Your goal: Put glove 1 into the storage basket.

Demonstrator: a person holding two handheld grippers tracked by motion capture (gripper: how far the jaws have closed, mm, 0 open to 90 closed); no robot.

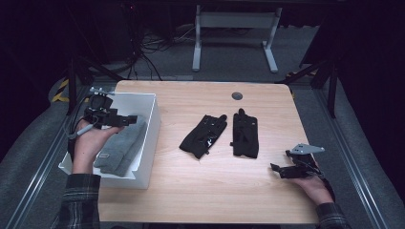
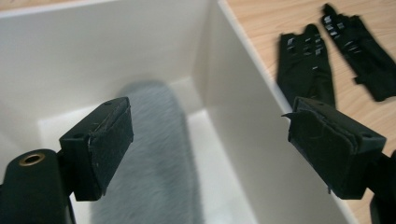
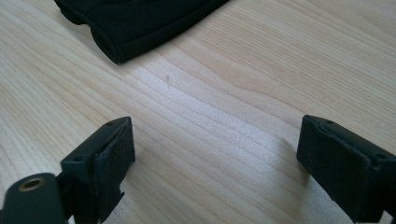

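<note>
A grey knitted item (image 1: 120, 148) lies inside the white bin (image 1: 152, 138) at the table's left. My left gripper (image 1: 133, 119) hovers over that bin, open, with nothing between its jaws; below it in the left gripper view the grey item (image 2: 159, 158) rests on the bin floor. Two black gloves lie mid-table: the left glove (image 1: 203, 135) and the right glove (image 1: 245, 133). My right gripper (image 1: 278, 170) rests low near the table's front right, open, a short way from the right glove's cuff (image 3: 140, 23).
The wooden table (image 1: 215, 191) has a round grommet (image 1: 237, 96) near its far edge. Beyond the table stand a white desk frame (image 1: 234, 33) and cables on the dark floor. The white bin wall (image 2: 243, 107) separates the left gripper from the gloves (image 2: 308, 65).
</note>
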